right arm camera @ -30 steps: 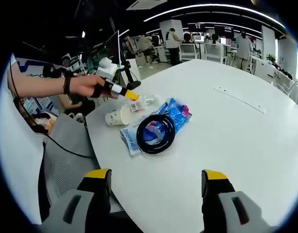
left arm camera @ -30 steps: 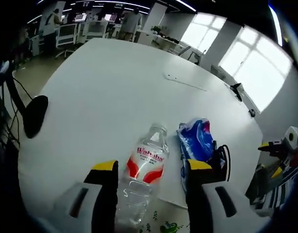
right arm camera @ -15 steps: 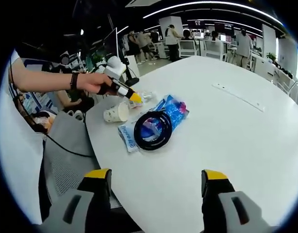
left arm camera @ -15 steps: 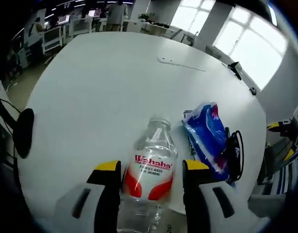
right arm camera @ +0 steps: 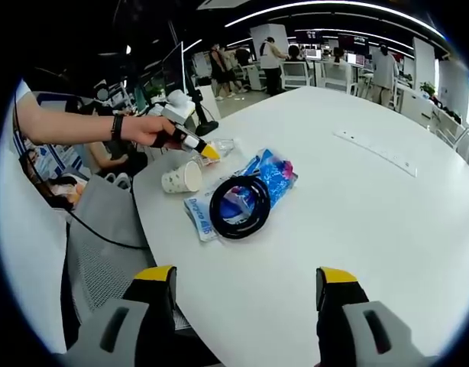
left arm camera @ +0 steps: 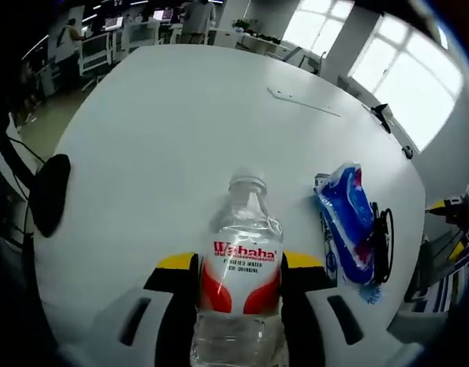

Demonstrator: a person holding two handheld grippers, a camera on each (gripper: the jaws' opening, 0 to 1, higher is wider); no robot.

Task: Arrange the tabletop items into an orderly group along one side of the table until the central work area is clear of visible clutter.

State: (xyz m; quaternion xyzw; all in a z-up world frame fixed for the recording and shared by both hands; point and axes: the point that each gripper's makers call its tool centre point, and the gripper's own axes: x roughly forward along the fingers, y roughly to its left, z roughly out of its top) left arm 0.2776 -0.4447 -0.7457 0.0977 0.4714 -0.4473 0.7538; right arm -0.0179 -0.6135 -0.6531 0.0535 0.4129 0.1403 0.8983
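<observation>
Left tongs clamp the water bottle

The clear water bottle with a red-and-white label lies on the white table, capless neck pointing away toward the table's middle. Just to its right lies the blue plastic packet — crumpled, with a touch of pink at its far end. A black cable coil rests on that packet, and a paper cup lies tipped beside it — near the table's edge.
</observation>
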